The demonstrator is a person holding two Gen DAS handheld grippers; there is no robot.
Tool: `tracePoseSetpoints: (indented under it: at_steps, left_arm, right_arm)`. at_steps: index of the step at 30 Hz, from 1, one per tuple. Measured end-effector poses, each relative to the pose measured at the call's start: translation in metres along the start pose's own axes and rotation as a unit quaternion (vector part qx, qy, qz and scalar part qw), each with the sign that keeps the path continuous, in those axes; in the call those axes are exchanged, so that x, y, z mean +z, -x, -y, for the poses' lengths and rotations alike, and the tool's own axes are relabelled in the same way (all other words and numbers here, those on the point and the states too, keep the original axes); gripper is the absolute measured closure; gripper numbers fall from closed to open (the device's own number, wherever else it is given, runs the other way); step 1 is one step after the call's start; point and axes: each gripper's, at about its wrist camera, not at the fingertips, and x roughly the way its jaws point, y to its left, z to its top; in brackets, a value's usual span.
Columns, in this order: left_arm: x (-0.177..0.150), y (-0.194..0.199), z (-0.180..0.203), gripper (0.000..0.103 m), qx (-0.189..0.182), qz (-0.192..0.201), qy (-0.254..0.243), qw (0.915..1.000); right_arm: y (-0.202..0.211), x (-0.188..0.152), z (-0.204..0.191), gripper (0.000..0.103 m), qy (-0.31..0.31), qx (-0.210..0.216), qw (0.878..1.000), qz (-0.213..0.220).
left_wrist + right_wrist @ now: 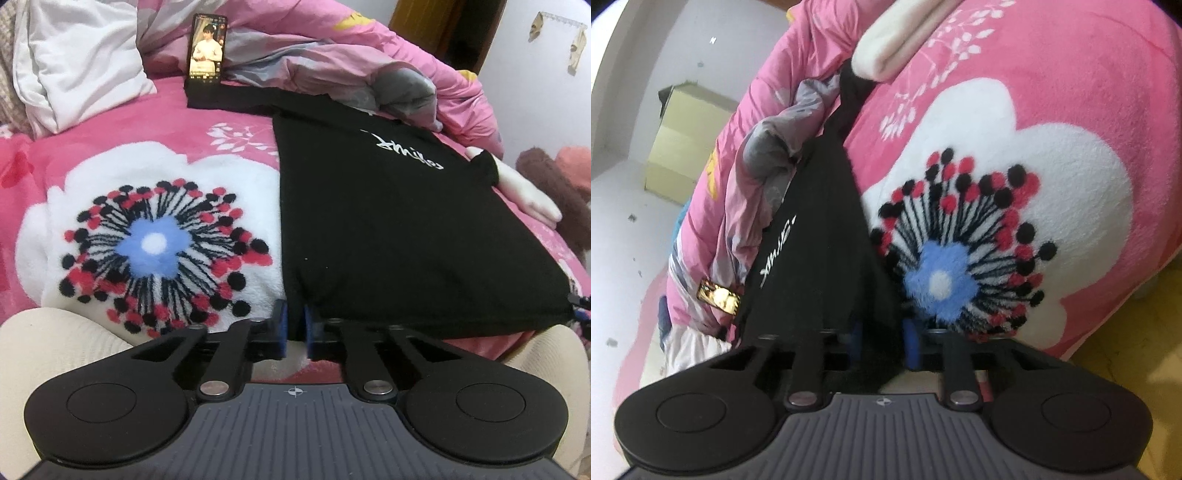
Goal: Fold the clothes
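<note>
A black T-shirt (388, 221) with white script lettering lies spread flat on a pink flowered blanket (147, 155). One sleeve reaches toward the far left. My left gripper (296, 325) is shut on the near left corner of the shirt's hem, with the cloth pinched between its blue pads (282, 326). In the right wrist view the same black T-shirt (820, 236) runs away from my right gripper (882, 332), which is shut on its near edge. The fabric covers the left blue pad there, and only the right one shows.
A phone (207, 48) with a lit screen stands at the back against a crumpled pink and grey quilt (332, 55). A white pillow (74, 62) lies at the far left. Plush toys (546, 184) sit at the right edge. Cream-clad knees (55, 332) flank the gripper.
</note>
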Motion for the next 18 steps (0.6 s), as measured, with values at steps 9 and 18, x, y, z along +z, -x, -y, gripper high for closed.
tracePoseSetpoints:
  at_steps: [9, 18]
  left_arm:
    - [0.007, 0.037, 0.003, 0.102, -0.014, 0.033, -0.002, 0.9993]
    - [0.003, 0.064, 0.007, 0.102, -0.038, 0.041, -0.001, 0.9985]
  right_arm:
    - [0.041, -0.005, -0.017, 0.100, 0.024, 0.006, 0.999, 0.041]
    - [0.069, -0.017, -0.036, 0.101, 0.043, 0.017, 0.998, 0.051]
